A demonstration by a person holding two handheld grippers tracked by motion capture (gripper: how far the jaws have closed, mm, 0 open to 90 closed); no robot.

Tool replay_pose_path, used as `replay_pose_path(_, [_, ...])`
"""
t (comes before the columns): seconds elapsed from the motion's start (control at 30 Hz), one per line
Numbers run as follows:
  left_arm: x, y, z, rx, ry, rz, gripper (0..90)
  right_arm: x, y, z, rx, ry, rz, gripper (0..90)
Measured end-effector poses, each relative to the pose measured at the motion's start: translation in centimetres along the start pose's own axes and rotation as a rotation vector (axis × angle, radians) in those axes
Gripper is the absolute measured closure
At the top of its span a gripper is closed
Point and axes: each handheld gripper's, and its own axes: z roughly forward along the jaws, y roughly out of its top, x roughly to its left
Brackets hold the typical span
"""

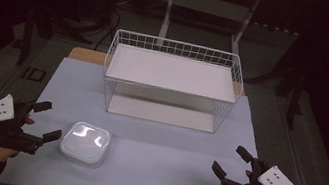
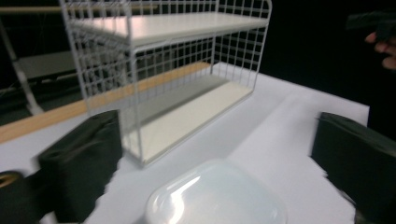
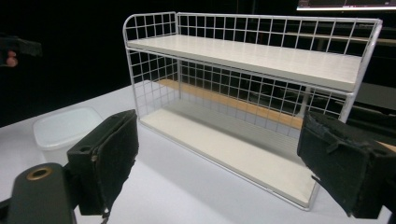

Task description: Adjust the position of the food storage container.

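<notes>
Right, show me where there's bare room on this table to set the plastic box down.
Bare table runs between the plastic box and the right gripper, in front of the wire rack. Both rack shelves, top and bottom, are bare too. It is tightest at the near left, where the left gripper, jaws open, sits close beside the box.

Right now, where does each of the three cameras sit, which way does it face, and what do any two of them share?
High view: above the table's near edge, looking forward and down at the wire rack and lidded container; both hands hold the left gripper and right gripper.
Left gripper view: on the left gripper, facing the container and rack; its open black jaws show.
Right gripper view: on the right gripper, facing the rack; open jaws show.
Shared: rack and container.
</notes>
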Motion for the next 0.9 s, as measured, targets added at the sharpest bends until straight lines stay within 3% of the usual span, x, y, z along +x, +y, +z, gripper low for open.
replay_pose_path(0.17, [1.1,-2.1,-0.5,0.028,0.023,-0.002,36.0,0.1,-0.3,0.3,0.004,0.007,0.008,12.4])
replay_pose_path(0.23, [1.5,-2.7,-0.5,0.046,0.027,-0.013,42.9,0.2,-0.4,0.3,0.003,0.011,0.010,12.4])
replay_pose_path(0.27, [1.7,-3.0,-0.4,0.065,0.061,-0.033,47.1,0.2,-0.5,0.3,0.003,0.012,0.013,12.4])
replay_pose_path(0.4, [2.2,-3.9,-0.2,0.114,0.081,-0.044,60.7,0.2,-0.6,0.4,0.006,0.015,0.019,12.4])
replay_pose_path(0.43, [2.6,-4.6,0.0,0.167,0.098,-0.037,64.9,0.2,-0.9,0.4,0.007,0.018,0.024,12.5])
replay_pose_path(0.47, [2.6,-4.6,0.0,0.167,0.098,-0.037,67.8,0.3,-0.9,0.5,0.007,0.020,0.026,12.5])
replay_pose_path(0.5, [2.9,-5.3,0.3,0.234,0.124,-0.028,72.2,0.3,-1.0,0.5,0.009,0.022,0.029,12.5])
replay_pose_path(0.53, [2.9,-5.3,0.3,0.234,0.124,-0.028,75.2,0.3,-1.0,0.5,0.009,0.022,0.029,12.5])
replay_pose_path(0.57, [3.1,-6.1,0.7,0.293,0.126,-0.041,78.7,0.3,-1.1,0.5,0.012,0.026,0.032,12.6])
replay_pose_path(0.67, [3.1,-7.0,1.2,0.353,0.131,-0.049,88.1,0.4,-1.2,0.6,0.014,0.027,0.032,12.5])
replay_pose_path(0.8, [2.8,-7.8,1.8,0.395,0.106,-0.039,89.5,0.4,-1.3,0.6,0.017,0.027,0.034,12.6])
replay_pose_path(0.9, [2.2,-8.2,2.8,0.440,0.058,-0.025,89.5,0.4,-1.3,0.6,0.017,0.031,0.035,12.6])
